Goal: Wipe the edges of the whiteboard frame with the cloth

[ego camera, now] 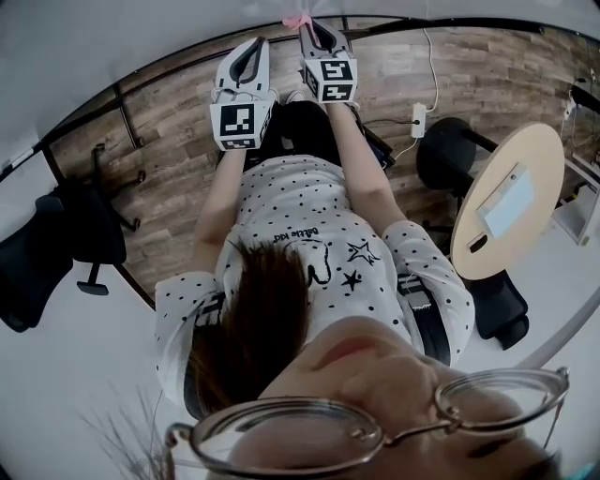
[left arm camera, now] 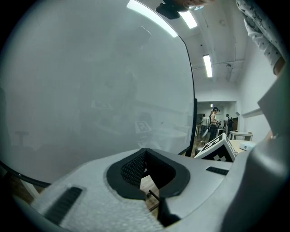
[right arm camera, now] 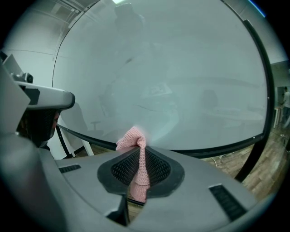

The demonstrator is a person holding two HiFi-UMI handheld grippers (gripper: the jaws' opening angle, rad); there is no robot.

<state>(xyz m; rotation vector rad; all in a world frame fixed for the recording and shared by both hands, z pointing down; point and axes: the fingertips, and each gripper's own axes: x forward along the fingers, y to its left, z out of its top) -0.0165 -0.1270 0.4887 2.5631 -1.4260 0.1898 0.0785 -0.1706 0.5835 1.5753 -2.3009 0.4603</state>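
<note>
Whiteboard frame (right arm camera: 213, 148): one, thin and black, bounding one pale whiteboard (right arm camera: 172, 68). Wiping of its lower rail is judged to be in hand or just beginning.

Head view.
- Tongs: two, both held out toward the board's edge.
- Left tongs (ego camera: 253, 49): just beside the right pair, carrying nothing.
- Right tongs (ego camera: 316, 28): one pink cloth (ego camera: 298, 20) at their tip.
- Person: one, in a spotted shirt (ego camera: 309, 225).
- Wood floor (ego camera: 178, 178) below.
- Round desk (ego camera: 511, 202): one, at the right.
- Dark office chairs: at least two, one at the left (ego camera: 66, 239) and one at the right (ego camera: 450, 155).

Left gripper view.
- Left tongs: pads together at the tips with nothing between them; only floor shows through the gap behind.
- Board surface fills most of the view.
- The frame's vertical side (left arm camera: 194, 90) stands at the right.
- Marker cube (left arm camera: 220, 152) of the right tongs: one, near.
- Distant people: too small to count.

Right gripper view.
- Right tongs: clamped on the cloth, which rises from the pads as a short knitted tuft and hangs below them.
- The tuft lies over the lower rail where it meets the board. Whether it presses on the rail cannot be told.

Next move, as a judgement: bear the tuft onto the rail and draw it along toward a corner, then up the side. The tuft is short, so the grip must be firm. The left tongs have no evident part in this.
</note>
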